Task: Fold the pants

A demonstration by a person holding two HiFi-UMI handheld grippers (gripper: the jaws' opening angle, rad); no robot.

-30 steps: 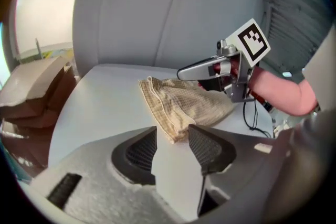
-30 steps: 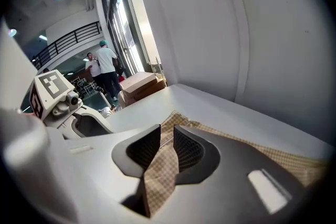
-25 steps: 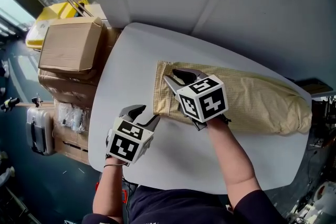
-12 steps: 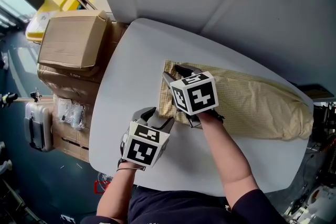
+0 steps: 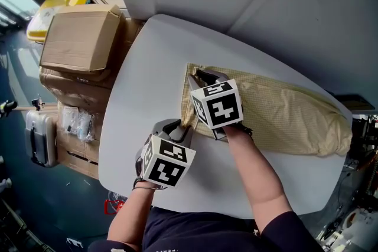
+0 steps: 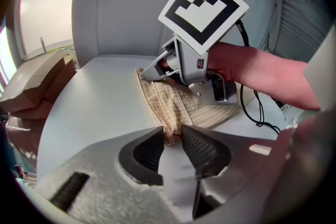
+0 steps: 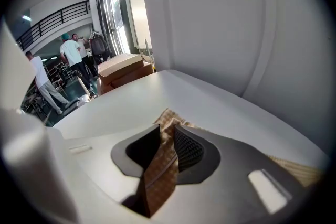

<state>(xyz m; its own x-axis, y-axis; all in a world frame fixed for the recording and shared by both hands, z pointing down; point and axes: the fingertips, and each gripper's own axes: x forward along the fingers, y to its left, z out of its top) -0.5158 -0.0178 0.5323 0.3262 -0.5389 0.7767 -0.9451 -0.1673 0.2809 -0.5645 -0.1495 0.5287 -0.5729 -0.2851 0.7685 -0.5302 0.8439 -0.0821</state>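
Note:
Beige checked pants (image 5: 283, 118) lie folded lengthwise across the white table (image 5: 142, 85), their left end by both grippers. My left gripper (image 5: 183, 125) is at the near corner of that end. Its jaws are closing, and in the left gripper view the hem corner (image 6: 169, 131) sits pinched between the tips of the left gripper (image 6: 172, 136). My right gripper (image 5: 201, 77) is at the far corner, also closing. In the right gripper view a ridge of cloth (image 7: 160, 165) fills the gap of the right gripper (image 7: 167, 136). The right gripper (image 6: 152, 72) also shows in the left gripper view.
Cardboard boxes (image 5: 80, 38) and a suitcase (image 5: 38, 138) stand off the table's left edge. A grey wall panel (image 5: 266, 3) runs behind the table. A black cable (image 6: 254, 110) trails from the right gripper. People (image 7: 68, 55) stand far off in the hall.
My left gripper has moved up to the pants' near corner and its jaws have narrowed onto the hem. The right gripper has sunk onto the far corner and narrowed onto the cloth.

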